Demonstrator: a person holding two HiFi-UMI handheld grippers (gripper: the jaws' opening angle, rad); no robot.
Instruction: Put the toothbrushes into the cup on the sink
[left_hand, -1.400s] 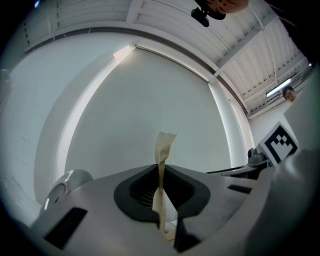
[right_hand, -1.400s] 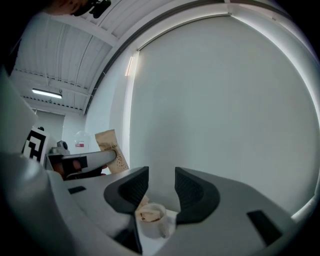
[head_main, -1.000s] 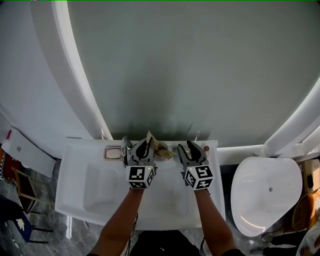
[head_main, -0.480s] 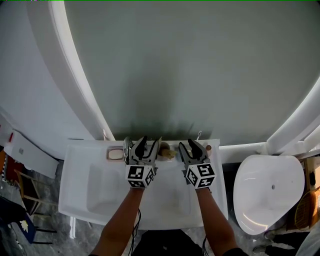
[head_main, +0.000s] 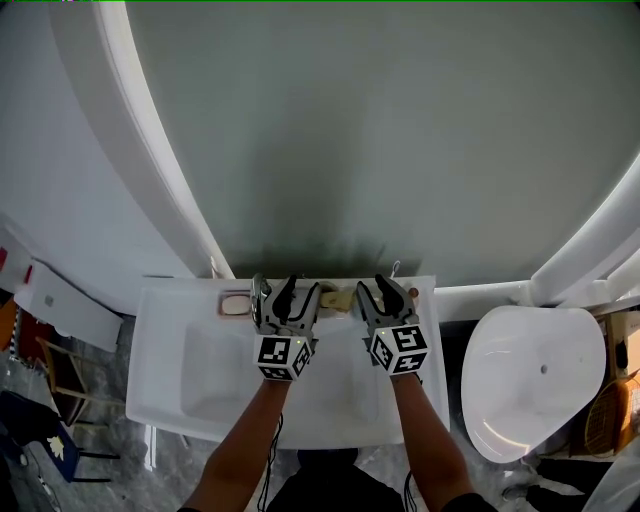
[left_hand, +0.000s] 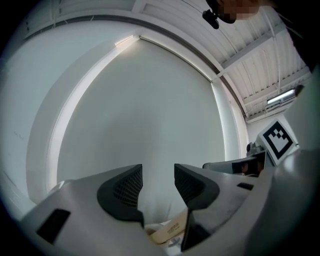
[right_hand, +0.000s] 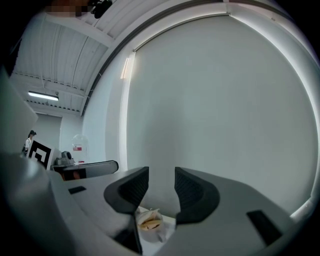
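Both hand-held grippers hover over the back ledge of the sink (head_main: 200, 400), side by side, pointing at the wall.

Left hand-held gripper (left_hand: 158, 172): jaws apart, nothing between the pads. Right hand-held gripper (right_hand: 161, 175): jaws also apart and empty.

Key relation: the cup (head_main: 338, 298) sits on the ledge surface between the two hand-held grippers. It is just beside the left one's inner jaw and a little further from the right one. In the right gripper view it shows low, below the gap and slightly toward the left jaw, with something beige inside.

The toothbrush (left_hand: 169, 230) is a beige handle that shows low in the left gripper view, under the jaw roots. Its long axis runs diagonally, lower left to upper right. Can't tell whether it is already inside the cup or leaning on the rim.

Judgement: the left hand-held gripper is the nearer one. Any next grasp means tipping down and forward, since the jaws currently aim above both items.
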